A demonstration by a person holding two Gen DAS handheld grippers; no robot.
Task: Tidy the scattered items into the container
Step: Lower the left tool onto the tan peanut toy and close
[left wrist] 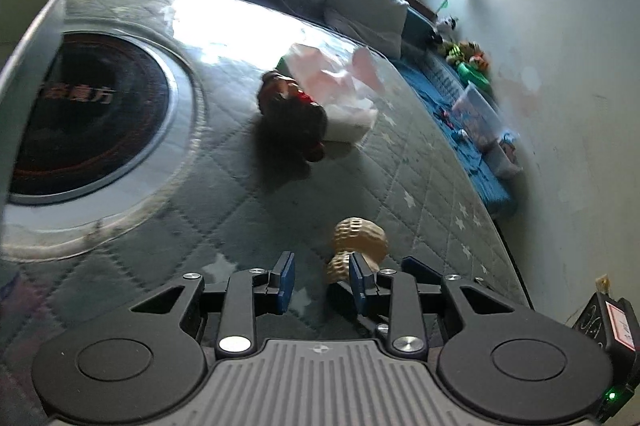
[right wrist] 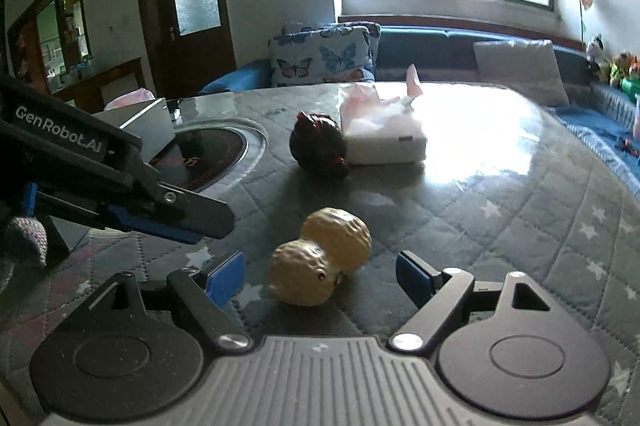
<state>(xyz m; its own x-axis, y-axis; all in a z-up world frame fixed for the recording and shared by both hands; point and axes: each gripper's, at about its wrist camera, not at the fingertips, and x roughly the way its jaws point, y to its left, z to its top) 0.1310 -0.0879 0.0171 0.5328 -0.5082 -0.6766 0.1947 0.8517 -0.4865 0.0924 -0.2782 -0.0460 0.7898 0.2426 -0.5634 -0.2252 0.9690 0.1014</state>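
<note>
A tan peanut-shaped toy [right wrist: 320,262] lies on the quilted table between the blue pads of my right gripper [right wrist: 320,280], which is open and does not touch it. In the left wrist view the peanut toy [left wrist: 360,240] sits just beyond the right fingertip of my left gripper [left wrist: 322,282], whose pads stand apart with only table between them. The left gripper [right wrist: 200,220] reaches in from the left of the right wrist view. A dark brown plush toy [left wrist: 292,121] [right wrist: 320,145] lies farther back. A pale box-like container [right wrist: 140,123] stands at the left.
A white tissue pack [right wrist: 384,137] [left wrist: 348,105] rests beside the plush toy. A round black hob [left wrist: 92,113] [right wrist: 208,153] is set into the table [right wrist: 520,209]. A sofa with a butterfly cushion [right wrist: 320,55] runs behind, with toys along its right end.
</note>
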